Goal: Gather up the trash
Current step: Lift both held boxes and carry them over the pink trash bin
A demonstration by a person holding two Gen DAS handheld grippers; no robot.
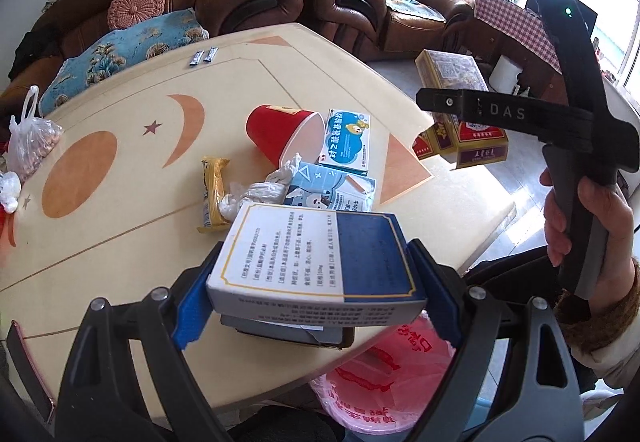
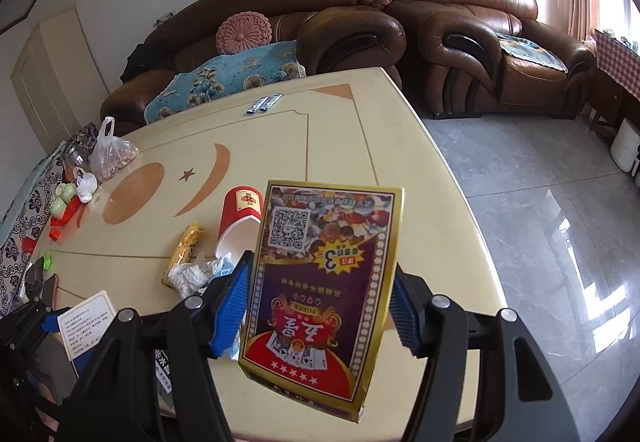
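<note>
Table [image 1: 120, 250], cream: cup, wrappers, tissue left. Pink bin bag [image 1: 384, 394] below near edge (drop point, I judge). Left gripper [image 1: 312, 290] clamped on white-blue box [image 1: 316, 262], right gripper [image 2: 320, 306] clamped on card box [image 2: 320, 282], both lifted; carry level over bag w/ firm grip, then release.

Brown leather sofa [image 2: 400, 22] is seen at twelve o'clock behind the cream table [image 2: 360, 130]. Round pink cushions [image 2: 244, 32] and a blue patterned throw [image 2: 228, 82] are laid on it. Clear bag of nuts [image 2: 110, 158] is set at nine o'clock, a glass jar [image 2: 75, 156] just beside it. Grey tiled floor [image 2: 540, 202] is seen at three o'clock.
</note>
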